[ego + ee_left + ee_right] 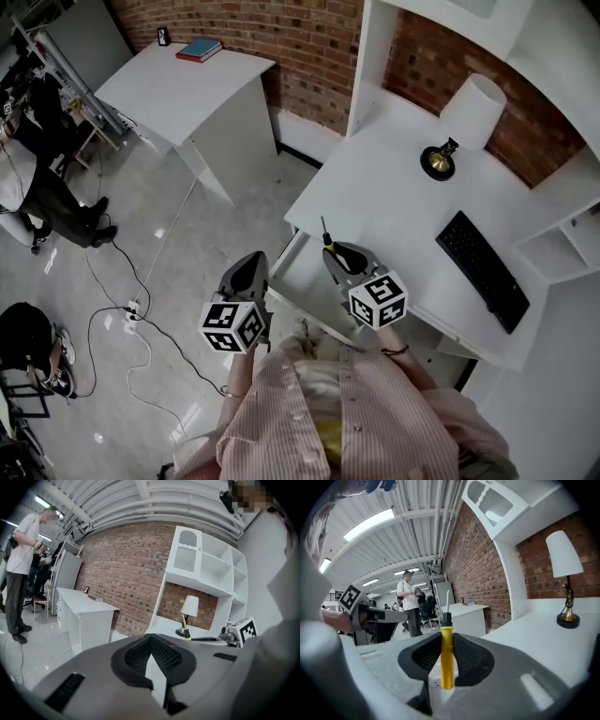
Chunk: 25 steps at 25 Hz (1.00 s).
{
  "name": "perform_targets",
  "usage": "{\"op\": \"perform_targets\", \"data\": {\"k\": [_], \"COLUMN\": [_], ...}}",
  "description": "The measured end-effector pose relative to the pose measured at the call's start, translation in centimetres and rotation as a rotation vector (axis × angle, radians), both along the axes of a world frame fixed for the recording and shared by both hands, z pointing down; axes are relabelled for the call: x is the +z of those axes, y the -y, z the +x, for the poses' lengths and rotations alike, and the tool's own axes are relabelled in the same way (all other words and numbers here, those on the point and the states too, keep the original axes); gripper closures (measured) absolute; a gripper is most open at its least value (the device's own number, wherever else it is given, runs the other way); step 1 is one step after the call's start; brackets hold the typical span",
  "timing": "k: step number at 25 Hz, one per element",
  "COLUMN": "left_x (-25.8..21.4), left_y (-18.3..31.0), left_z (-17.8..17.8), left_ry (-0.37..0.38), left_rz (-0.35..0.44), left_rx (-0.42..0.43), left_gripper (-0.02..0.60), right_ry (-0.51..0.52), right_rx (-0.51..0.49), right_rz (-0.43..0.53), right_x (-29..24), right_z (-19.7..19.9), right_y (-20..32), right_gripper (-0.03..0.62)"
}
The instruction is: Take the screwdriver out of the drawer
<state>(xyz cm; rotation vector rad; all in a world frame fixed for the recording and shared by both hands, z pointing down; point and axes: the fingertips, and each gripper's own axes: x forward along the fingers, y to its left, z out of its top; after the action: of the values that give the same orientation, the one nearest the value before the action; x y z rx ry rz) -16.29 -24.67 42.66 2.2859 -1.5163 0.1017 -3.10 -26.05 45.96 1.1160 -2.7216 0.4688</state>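
Note:
My right gripper point(339, 258) is shut on the screwdriver point(327, 236), and its thin shaft sticks out over the edge of the white desk point(375, 178). In the right gripper view the yellow handle point(446, 658) stands upright between the black pads of that gripper point(446, 639), with the black collar and metal shaft above. My left gripper point(247, 272) hangs to the left of the desk, over the floor. Its pads meet at the tips with nothing between them point(151, 639). The left gripper view also shows the screwdriver point(206, 639) held level. A white drawer edge point(305, 319) runs below, between the grippers.
On the desk stand a white lamp point(469, 117) and a black keyboard point(483, 270), with white shelving at the right. A second white desk point(187, 89) carries a book point(199, 50). People point(42, 178) are at the left, and cables point(141, 319) lie on the floor.

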Motion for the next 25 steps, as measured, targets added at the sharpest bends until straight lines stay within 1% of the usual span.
{"op": "perform_targets", "data": {"k": [6,11,17,21,25], "left_x": [-2.6,-4.4,-6.1,-7.2,-8.2], "left_y": [-0.1,-0.2,-0.2,-0.3,-0.3], "left_z": [-0.3,-1.1,-2.2,-2.7,-3.1], "left_ry": [0.014,0.025,0.029,0.059,0.062], "left_rz": [0.066,0.114,0.164,0.198,0.220], "left_rx": [0.005,-0.007,-0.030,-0.043,-0.053], "left_gripper": [0.583,0.583,0.583,0.583,0.583], "right_ry": [0.050,0.084,0.104,0.117,0.133], "right_rx": [0.057,0.099,0.152,0.181,0.210], "right_rz": [0.067,0.116,0.180,0.208,0.242], "right_x": [-3.3,-5.4,-7.8,-9.1,-10.2], "right_z": [1.2,2.1,3.6,4.5,5.3], "right_y": [0.2,0.4,0.7,0.8,0.8], "right_gripper": [0.514,0.514,0.514,0.514,0.514]}}
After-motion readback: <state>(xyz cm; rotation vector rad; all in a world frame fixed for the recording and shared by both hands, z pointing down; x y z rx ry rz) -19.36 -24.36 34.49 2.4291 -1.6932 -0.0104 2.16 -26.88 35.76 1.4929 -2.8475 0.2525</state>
